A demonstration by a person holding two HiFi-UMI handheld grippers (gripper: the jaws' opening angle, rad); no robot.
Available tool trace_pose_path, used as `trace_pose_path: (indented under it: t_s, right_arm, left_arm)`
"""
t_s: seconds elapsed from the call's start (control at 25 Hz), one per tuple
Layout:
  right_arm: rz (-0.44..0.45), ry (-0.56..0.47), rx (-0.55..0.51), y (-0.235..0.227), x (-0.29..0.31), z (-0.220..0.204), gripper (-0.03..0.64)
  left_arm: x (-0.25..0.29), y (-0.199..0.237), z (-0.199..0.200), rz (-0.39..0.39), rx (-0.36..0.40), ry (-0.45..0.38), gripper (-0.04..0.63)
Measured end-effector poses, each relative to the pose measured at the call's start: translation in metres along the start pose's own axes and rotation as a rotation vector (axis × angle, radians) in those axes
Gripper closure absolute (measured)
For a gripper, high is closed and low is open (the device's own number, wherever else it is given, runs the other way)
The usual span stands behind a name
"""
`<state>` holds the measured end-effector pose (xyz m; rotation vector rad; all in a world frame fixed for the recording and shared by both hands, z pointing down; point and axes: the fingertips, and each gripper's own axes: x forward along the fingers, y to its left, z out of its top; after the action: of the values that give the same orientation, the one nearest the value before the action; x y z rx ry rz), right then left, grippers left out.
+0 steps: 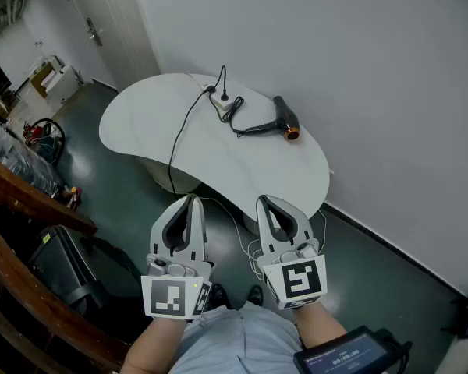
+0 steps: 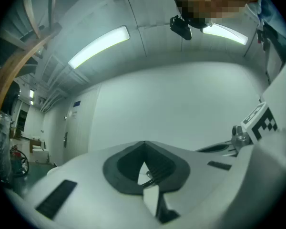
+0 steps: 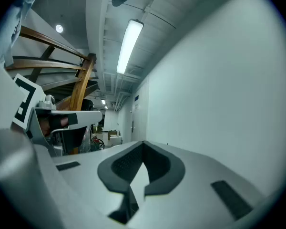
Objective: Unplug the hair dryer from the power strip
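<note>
Left gripper [image 1: 192, 201] and right gripper [image 1: 264, 202] hang empty, jaws pressed together, short of the white table [image 1: 140, 135]. Far across it lie the hair dryer [image 1: 285, 121] and power strip [image 1: 221, 107]. Best approach: open both, pin the strip, pull the plug [image 1: 224, 97] straight out.

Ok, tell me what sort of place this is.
Probably a workshop or lab hall, not a home: a white curved table on a glossy grey-green floor, long ceiling strip lights, and a brown wooden railing.
</note>
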<state>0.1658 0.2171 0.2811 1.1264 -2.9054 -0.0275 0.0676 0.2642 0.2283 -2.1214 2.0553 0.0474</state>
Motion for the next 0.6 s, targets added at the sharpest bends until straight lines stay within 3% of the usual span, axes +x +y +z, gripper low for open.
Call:
trace_pose_path:
  t_s: [0.6]
  right_arm:
    - [0.088,0.026,0.073,-0.012,0.021,-0.020,0.615]
  left_arm:
    - [0.009,0.009,-0.018,0.084,-0.007,0.048,0.597]
